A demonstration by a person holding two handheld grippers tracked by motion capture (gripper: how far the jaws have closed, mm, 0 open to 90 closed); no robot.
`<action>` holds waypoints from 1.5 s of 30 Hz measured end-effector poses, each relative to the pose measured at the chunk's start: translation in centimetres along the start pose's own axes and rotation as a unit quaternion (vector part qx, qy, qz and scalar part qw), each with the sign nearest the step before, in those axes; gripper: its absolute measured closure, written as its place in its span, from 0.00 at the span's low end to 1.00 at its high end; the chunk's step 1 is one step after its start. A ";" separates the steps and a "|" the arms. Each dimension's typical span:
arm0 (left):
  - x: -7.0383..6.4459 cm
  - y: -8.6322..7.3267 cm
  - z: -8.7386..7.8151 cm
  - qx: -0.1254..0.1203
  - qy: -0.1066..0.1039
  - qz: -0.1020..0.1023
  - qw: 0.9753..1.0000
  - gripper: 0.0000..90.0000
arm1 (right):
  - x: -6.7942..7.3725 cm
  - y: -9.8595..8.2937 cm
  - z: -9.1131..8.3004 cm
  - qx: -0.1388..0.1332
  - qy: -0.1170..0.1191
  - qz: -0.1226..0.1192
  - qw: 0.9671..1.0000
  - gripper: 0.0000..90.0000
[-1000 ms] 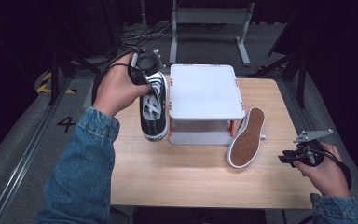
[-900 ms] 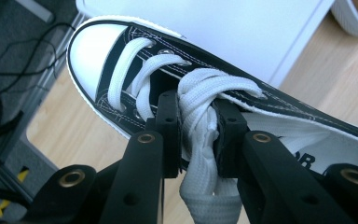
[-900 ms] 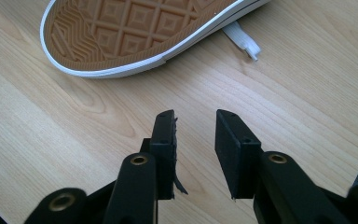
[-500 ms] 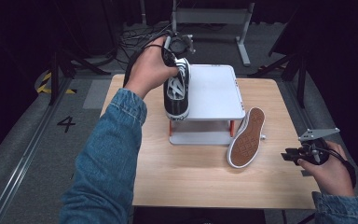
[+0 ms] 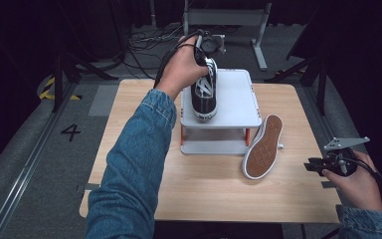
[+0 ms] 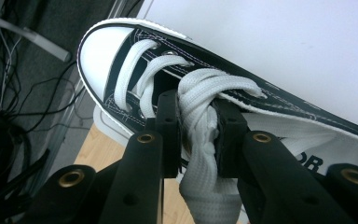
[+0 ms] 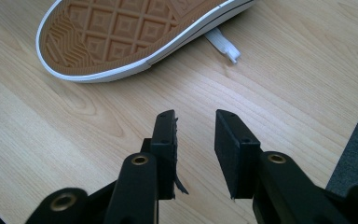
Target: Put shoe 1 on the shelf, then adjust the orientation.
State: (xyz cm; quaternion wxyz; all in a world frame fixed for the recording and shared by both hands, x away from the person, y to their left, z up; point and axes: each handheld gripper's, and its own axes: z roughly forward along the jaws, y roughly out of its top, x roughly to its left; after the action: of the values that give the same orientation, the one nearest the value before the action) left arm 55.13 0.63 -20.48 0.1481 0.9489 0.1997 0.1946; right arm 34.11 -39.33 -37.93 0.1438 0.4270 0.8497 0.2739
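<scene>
The left hand-held gripper (image 6: 196,135) has its jaws pinched on the bunched white laces (image 6: 205,112) of a black sneaker (image 5: 204,89), which sits on the left part of the white riser shelf (image 5: 238,99) at the far middle of the tabletop (image 5: 204,194), toe pointing toward the person. A second sneaker (image 5: 262,147) leans sole-out against the shelf's right front leg, one lace end lying on the wood just beside it. The right hand-held gripper (image 7: 193,135) hovers over bare wood near the right edge with its jaws narrowly apart and nothing between them, near that sole but not touching it.
</scene>
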 end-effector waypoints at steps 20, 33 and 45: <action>-0.3 -0.1 1.1 -0.003 0.014 -0.046 0.999 0.46 | 0.0 0.1 0.1 0.002 0.001 -0.001 1.000 0.77; -3.8 -7.8 -5.3 -0.078 -0.047 -0.076 0.993 0.37 | 0.5 1.1 1.1 -0.042 0.011 -0.021 0.999 0.63; -6.0 -16.7 -5.1 -0.092 -0.023 -0.107 0.990 0.35 | 0.6 4.2 2.9 -0.031 0.017 -0.016 0.999 0.63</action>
State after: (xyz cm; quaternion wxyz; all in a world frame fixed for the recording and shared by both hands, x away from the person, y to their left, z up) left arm 42.48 13.70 -23.88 0.2591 0.9086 0.2777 0.1737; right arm 37.85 -35.76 -37.78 0.1473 0.4037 0.8500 0.3046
